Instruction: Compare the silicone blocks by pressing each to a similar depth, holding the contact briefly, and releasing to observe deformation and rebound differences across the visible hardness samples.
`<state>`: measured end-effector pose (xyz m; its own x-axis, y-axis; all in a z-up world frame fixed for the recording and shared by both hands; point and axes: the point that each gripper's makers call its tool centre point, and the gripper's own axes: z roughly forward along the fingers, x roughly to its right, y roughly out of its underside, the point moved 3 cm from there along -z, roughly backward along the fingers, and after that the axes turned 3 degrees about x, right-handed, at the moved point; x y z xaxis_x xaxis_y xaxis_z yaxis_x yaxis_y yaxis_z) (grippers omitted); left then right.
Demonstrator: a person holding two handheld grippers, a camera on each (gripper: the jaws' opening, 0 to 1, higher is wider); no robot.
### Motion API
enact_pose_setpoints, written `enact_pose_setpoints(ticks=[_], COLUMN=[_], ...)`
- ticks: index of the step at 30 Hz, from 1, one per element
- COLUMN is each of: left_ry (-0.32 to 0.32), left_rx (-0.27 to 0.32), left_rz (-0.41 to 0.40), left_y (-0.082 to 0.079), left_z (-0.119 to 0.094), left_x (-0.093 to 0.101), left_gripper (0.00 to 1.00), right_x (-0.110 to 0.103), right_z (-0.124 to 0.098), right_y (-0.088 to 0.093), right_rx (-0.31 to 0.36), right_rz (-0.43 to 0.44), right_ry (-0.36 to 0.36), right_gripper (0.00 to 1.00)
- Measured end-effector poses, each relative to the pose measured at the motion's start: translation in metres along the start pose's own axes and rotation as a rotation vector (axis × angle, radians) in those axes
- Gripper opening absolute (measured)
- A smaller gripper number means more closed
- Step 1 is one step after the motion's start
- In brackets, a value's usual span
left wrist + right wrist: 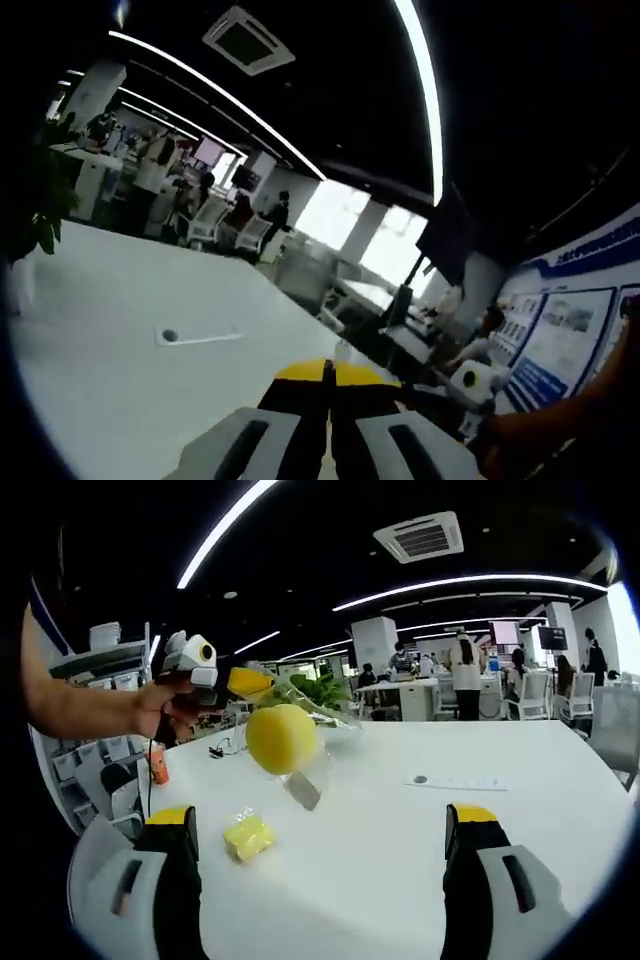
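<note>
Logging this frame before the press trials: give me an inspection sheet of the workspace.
Surface: white table, mostly bare.
Job's things: round yellow piece hanging in a clear bag; small yellow block lying on the table.
Clutter: flat white strip on the table; orange object near the far edge.
Grippers: left gripper shut on the clear bag, held up by a hand; right gripper open, holding nothing.
Cables: a dark cable near the far edge.
Surroundings: open office, desks, chairs, people, a plant, ceiling light strips.
</note>
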<state>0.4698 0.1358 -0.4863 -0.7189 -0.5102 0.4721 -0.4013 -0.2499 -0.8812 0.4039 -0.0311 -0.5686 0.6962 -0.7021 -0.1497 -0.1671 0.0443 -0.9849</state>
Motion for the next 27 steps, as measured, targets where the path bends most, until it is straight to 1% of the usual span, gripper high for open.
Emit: enact_pose_setpoints(ticks=[3, 5, 10, 14, 19, 24, 27], left_ry=[0.013, 0.020, 0.043, 0.059, 0.083, 0.112, 0.125], left_rx=[0.008, 0.012, 0.016, 0.031, 0.033, 0.026, 0.025], left_rz=[-0.003, -0.004, -0.001, 0.000, -0.014, -0.016, -0.027], left_y=[-0.005, -0.007, -0.011, -0.016, -0.016, -0.014, -0.013], left_z=[-0.003, -0.005, -0.011, -0.016, -0.020, -0.022, -0.022], left_x=[0.005, 0.008, 0.015, 0.024, 0.031, 0.042, 0.044], left_gripper=[0.00, 0.00, 0.00, 0.00, 0.00, 0.00, 0.00], right_x=[-0.002, -0.003, -0.002, -0.009, -0.020, -0.031, -0.033], right_z=[0.002, 0.004, 0.008, 0.014, 0.024, 0.041, 0.049], right_y=[-0.008, -0.009, -0.009, -0.013, -0.023, -0.033, -0.036], right_rx=[0.021, 0.016, 0.017, 0.020, 0.038, 0.066, 0.071], right_rz=[-0.009, -0.019, -0.013, -0.021, -0.018, -0.015, -0.029], right_ry=[-0.023, -0.023, -0.029, -0.055, -0.113, -0.187, -0.191], right_gripper=[0.95, 0.95, 0.95, 0.94, 0.93, 0.92, 0.96])
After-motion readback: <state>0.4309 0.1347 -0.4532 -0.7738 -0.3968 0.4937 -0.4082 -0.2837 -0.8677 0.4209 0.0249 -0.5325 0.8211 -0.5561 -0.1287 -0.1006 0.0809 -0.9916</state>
